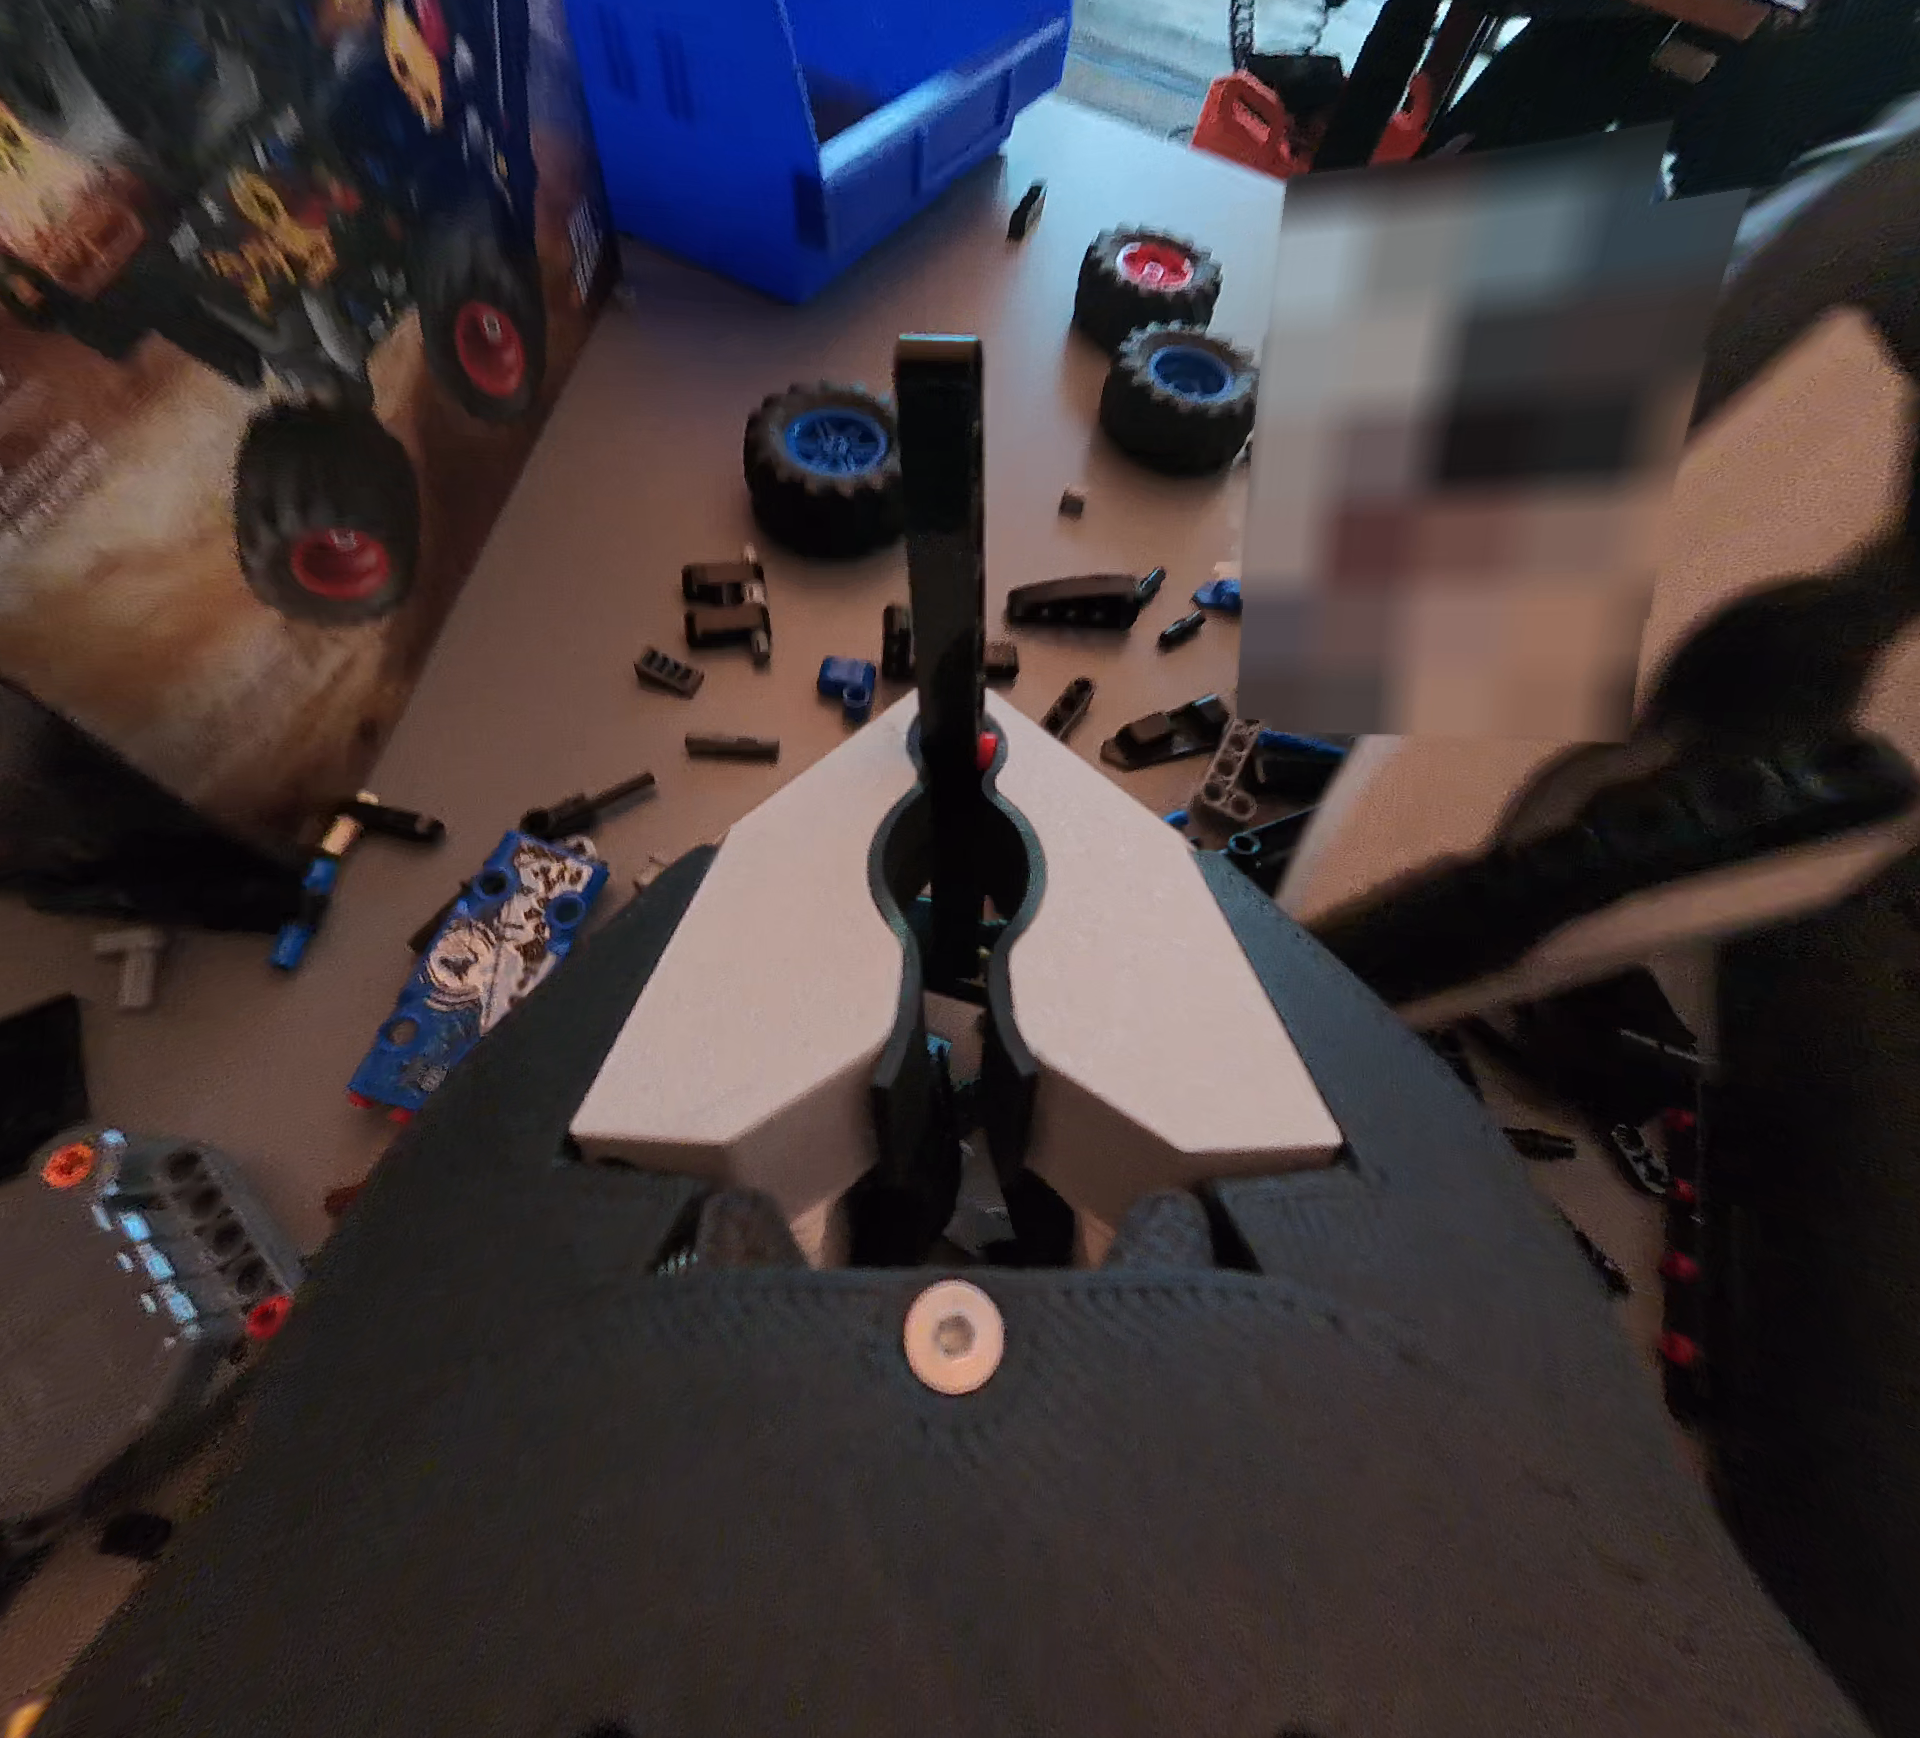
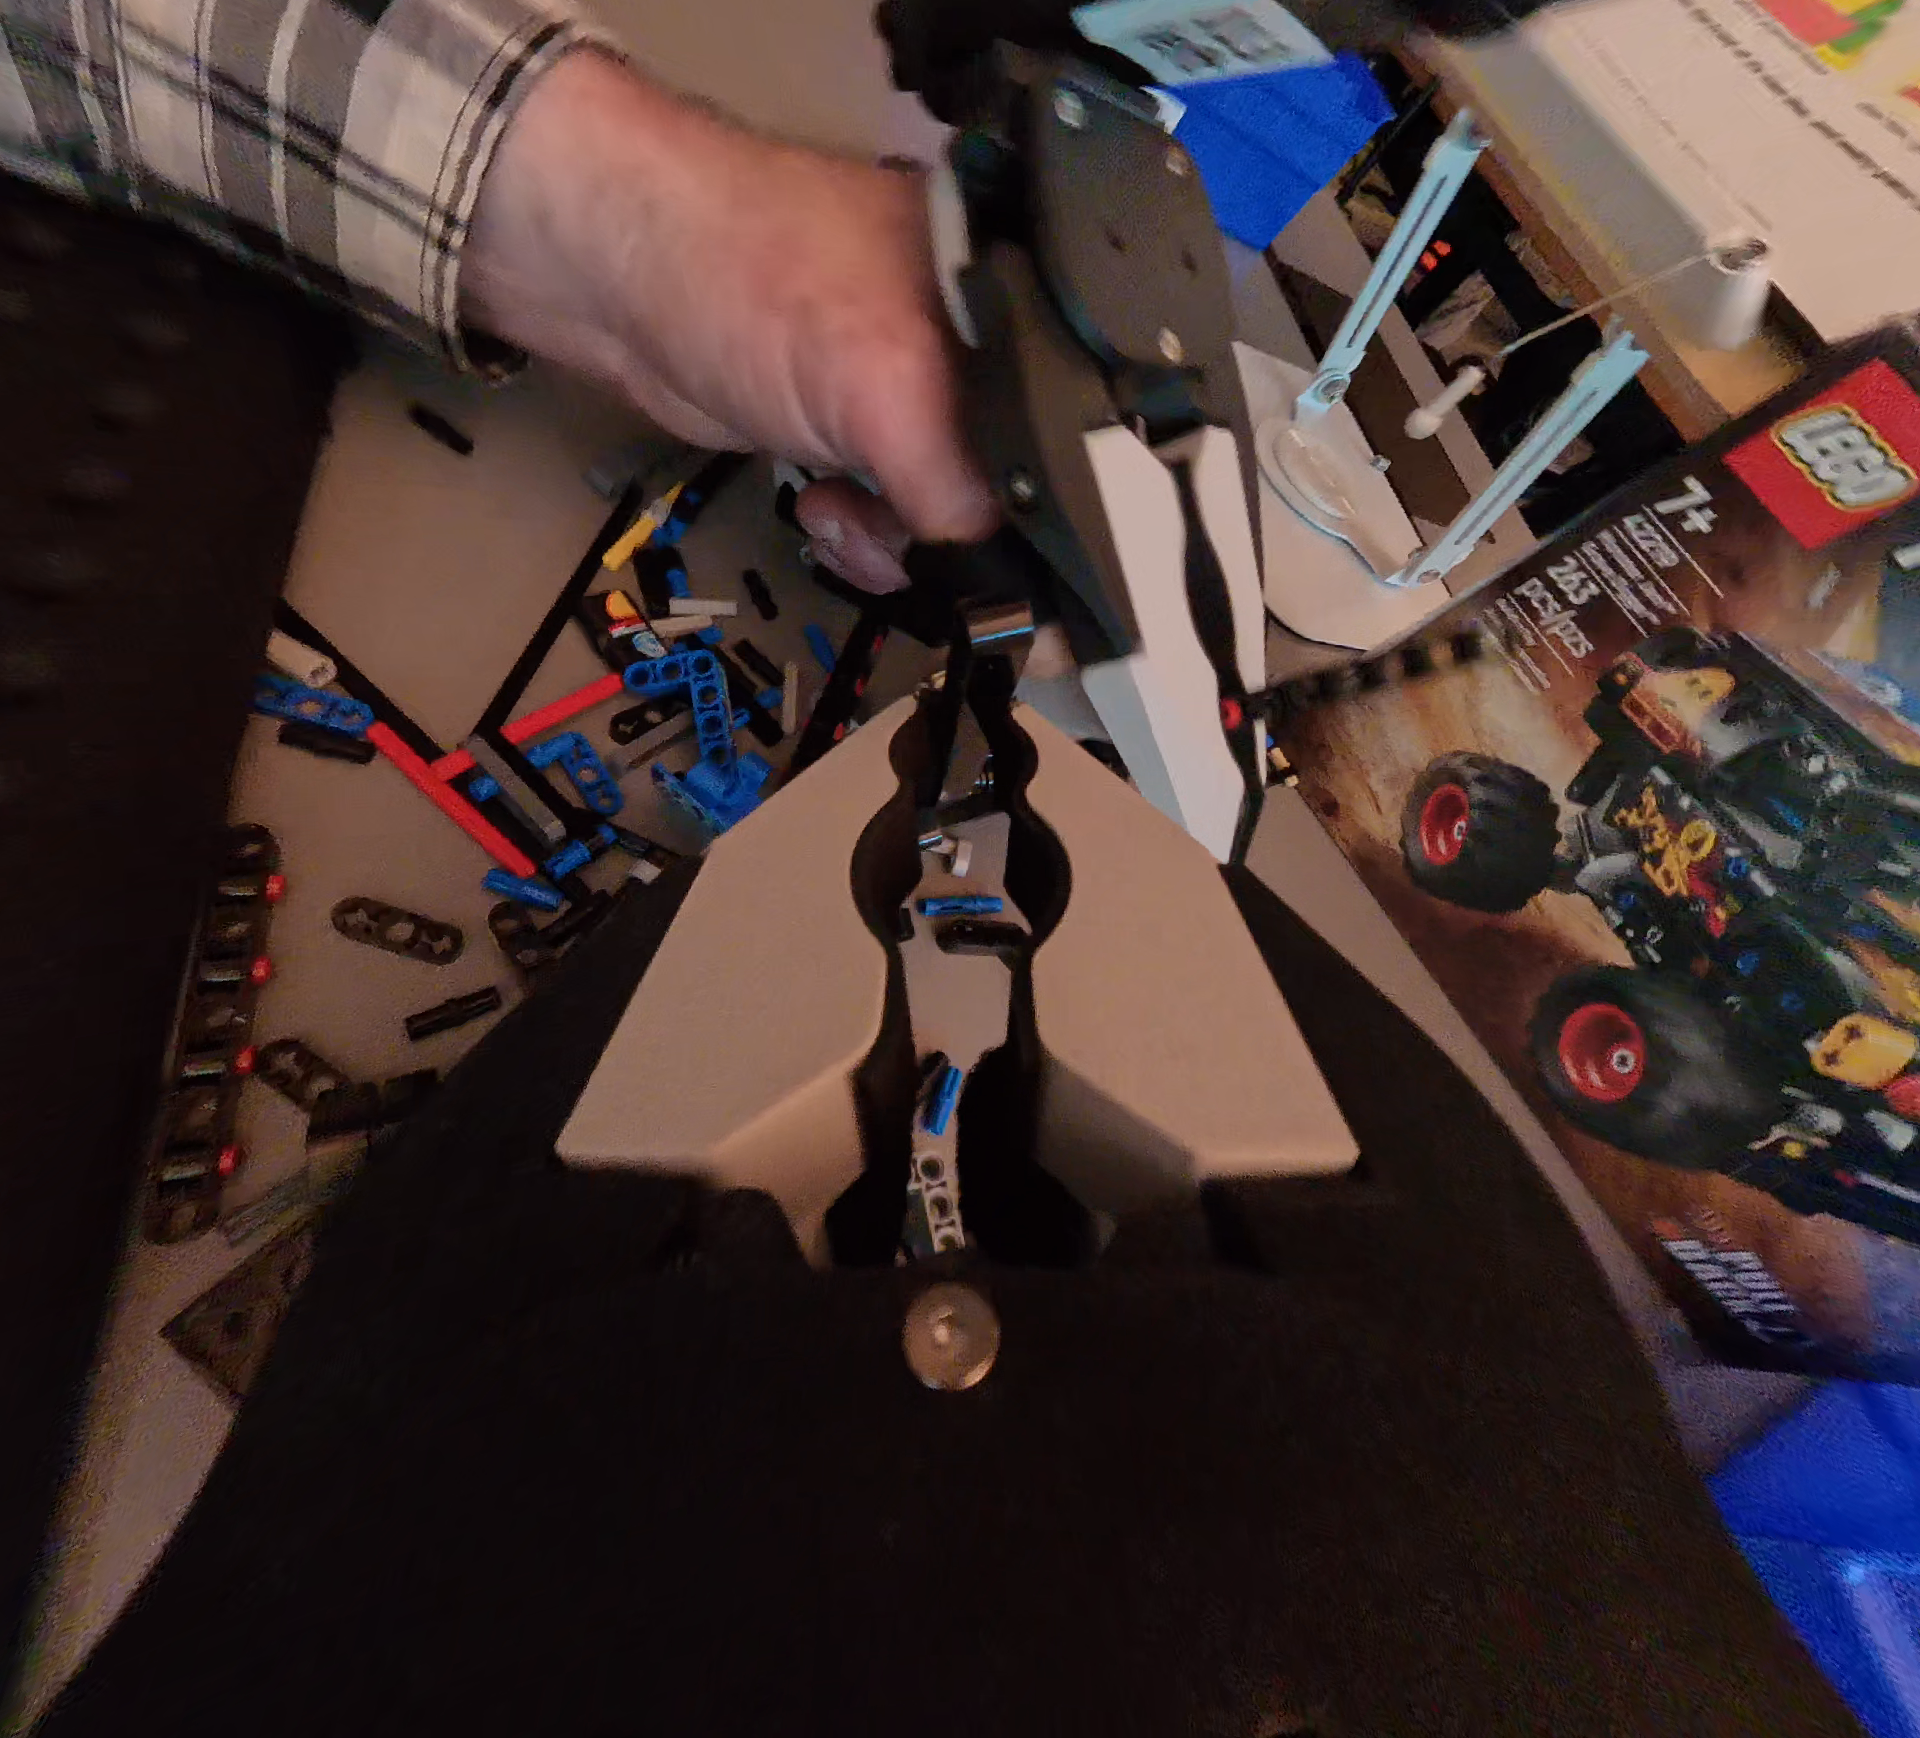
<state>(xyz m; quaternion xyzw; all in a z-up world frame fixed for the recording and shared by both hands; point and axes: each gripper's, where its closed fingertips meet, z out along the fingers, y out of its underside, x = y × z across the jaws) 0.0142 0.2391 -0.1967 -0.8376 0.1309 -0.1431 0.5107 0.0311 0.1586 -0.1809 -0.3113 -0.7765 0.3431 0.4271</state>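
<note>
Left gripper (image 1: pixel 951 753) is clamped on a long black beam (image 1: pixel 940 525) that stands up past the fingertips, a red pin (image 1: pixel 985 750) at the pinch point. On the table (image 1: pixel 582 483) from left: toy box (image 1: pixel 260 286), printed blue panel (image 1: pixel 483 961), blue bin (image 1: pixel 821 57), blue-hubbed wheel (image 1: pixel 826 467), scattered small black and blue parts, red-hubbed wheel (image 1: pixel 1148 286).

Right gripper (image 2: pixel 961 722) has its fingers nearly together, tips pinching a thin black piece (image 2: pixel 961 649) just beneath the hand (image 2: pixel 727 306) that holds the other gripper. Loose blue, red and black parts (image 2: pixel 623 732) lie to the left.
</note>
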